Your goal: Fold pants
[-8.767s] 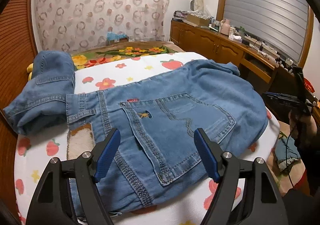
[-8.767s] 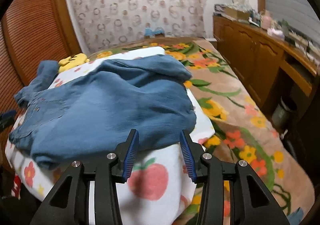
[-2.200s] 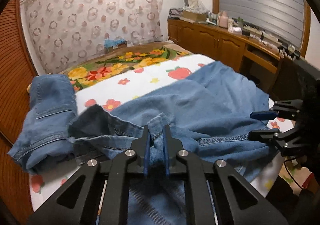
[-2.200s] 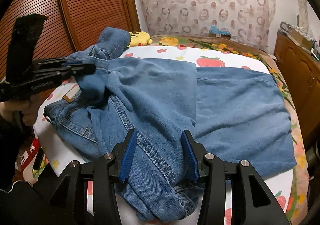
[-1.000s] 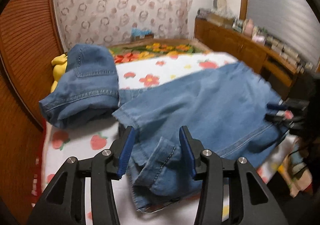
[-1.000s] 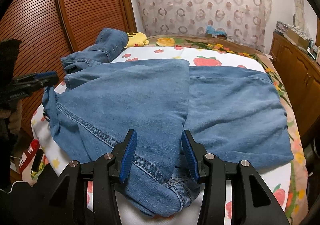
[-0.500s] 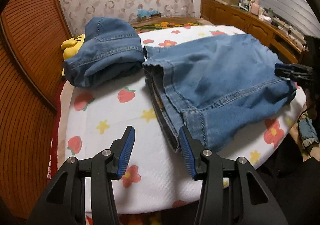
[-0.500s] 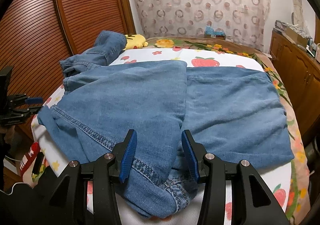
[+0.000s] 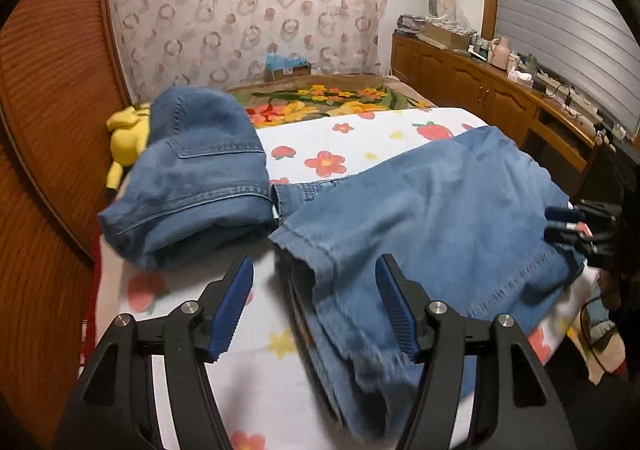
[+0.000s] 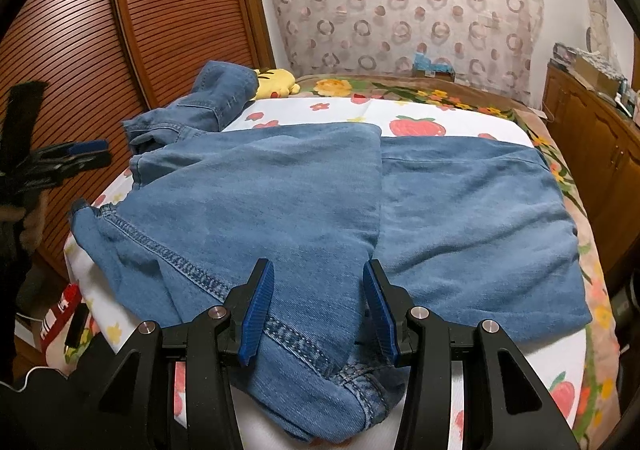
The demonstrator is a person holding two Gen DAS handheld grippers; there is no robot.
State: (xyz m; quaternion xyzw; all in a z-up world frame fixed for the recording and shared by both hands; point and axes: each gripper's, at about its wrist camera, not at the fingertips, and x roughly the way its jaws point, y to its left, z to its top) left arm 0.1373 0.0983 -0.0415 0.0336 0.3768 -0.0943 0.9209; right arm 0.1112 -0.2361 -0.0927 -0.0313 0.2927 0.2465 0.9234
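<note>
On the fruit-print sheet (image 9: 344,141), blurred jeans (image 10: 280,201) hide their lower layers; both grippers' fingers (image 9: 236,302) (image 10: 260,306) open, left just widened.

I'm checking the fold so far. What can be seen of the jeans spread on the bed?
The jeans are mid-blue denim with heavy stitched seams. One layer is folded over another, its edge running down the middle, and they lie fairly flat on the fruit-print sheet. A hem hangs off the near edge between the open right gripper, whose pads are clear of it.

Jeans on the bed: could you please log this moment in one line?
jeans: folded over | left hand-held gripper: open, empty | right hand-held gripper: open
</note>
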